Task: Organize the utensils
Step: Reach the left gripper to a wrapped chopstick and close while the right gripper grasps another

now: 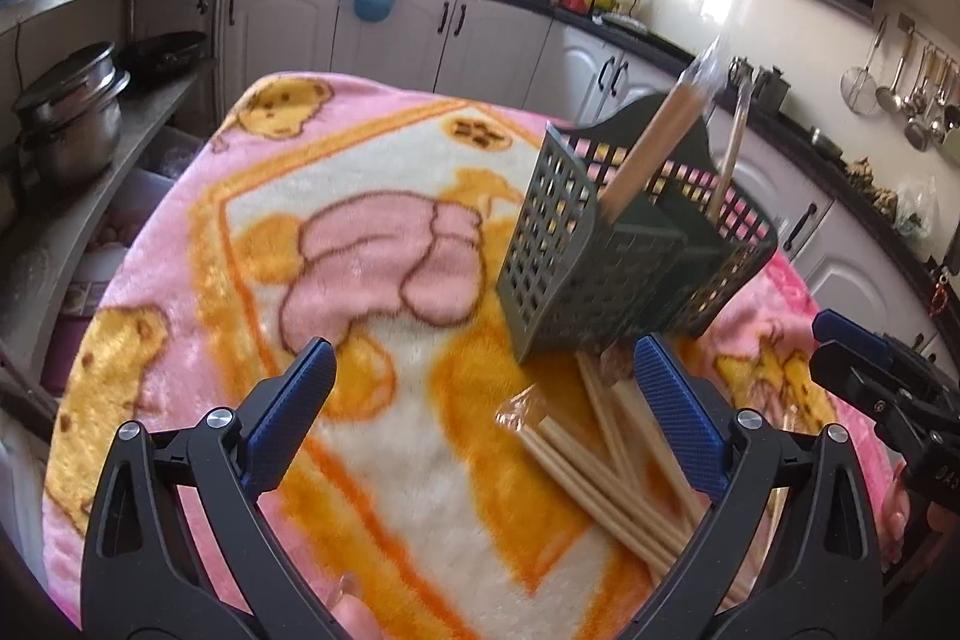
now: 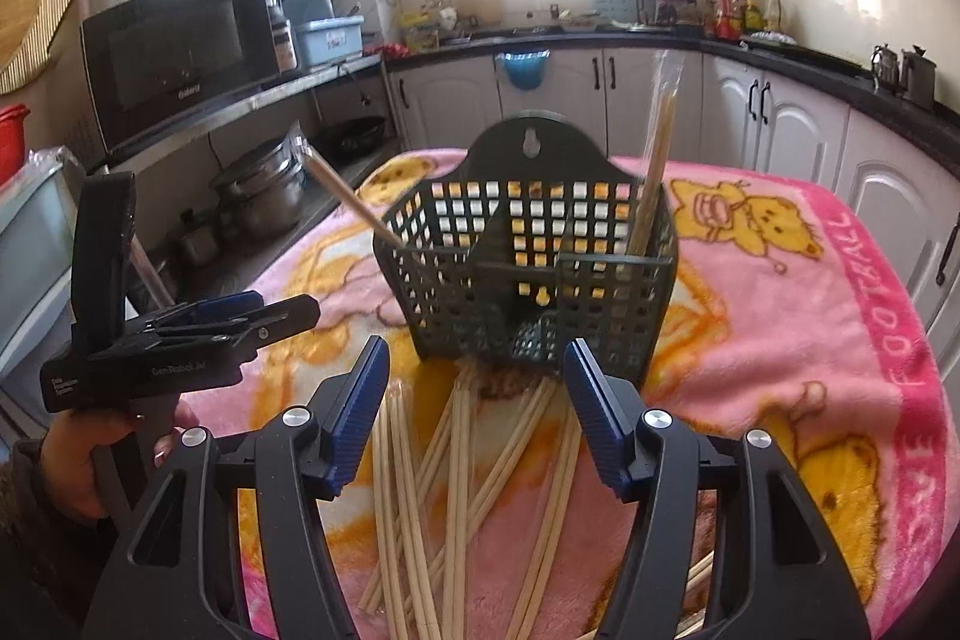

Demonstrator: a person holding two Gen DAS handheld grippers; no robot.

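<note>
The left gripper (image 1: 483,388) stands spread wide with nothing between its blue pads; only blanket shows in the gap. The right gripper (image 2: 477,388) is also spread and holds nothing, its fingers framing the loose pile of chopsticks (image 2: 456,466) that fans out on the blanket (image 2: 780,340) below it.

From the right wrist view, the pile runs from the centre toward 6 o'clock, where its lower ends are cut off by the picture edge and partly covered by the gripper's black arms. The far tips at 12 o'clock reach the foot of the dark green basket (image 2: 528,274); whether they touch it cannot be told. Some sticks wear clear wrappers, but motion blur in the left wrist view makes them hard to count.

The basket stands upright just beyond the pile, divided into compartments. One wrapped chopstick bundle (image 2: 342,190) leans out of the left compartment toward 10 o'clock; another wrapped bundle (image 2: 657,142) stands nearly upright in the right compartment, toward 1 o'clock. The basket floor is hidden behind its grid walls.

The left gripper shows at 9 o'clock in the right view, well apart from the basket, a hand (image 2: 78,454) around its handle.

Open blanket lies at 3 o'clock of the basket, out to the pink border. At 9 o'clock the blanket edge drops toward shelves with metal pots (image 2: 264,190).
</note>
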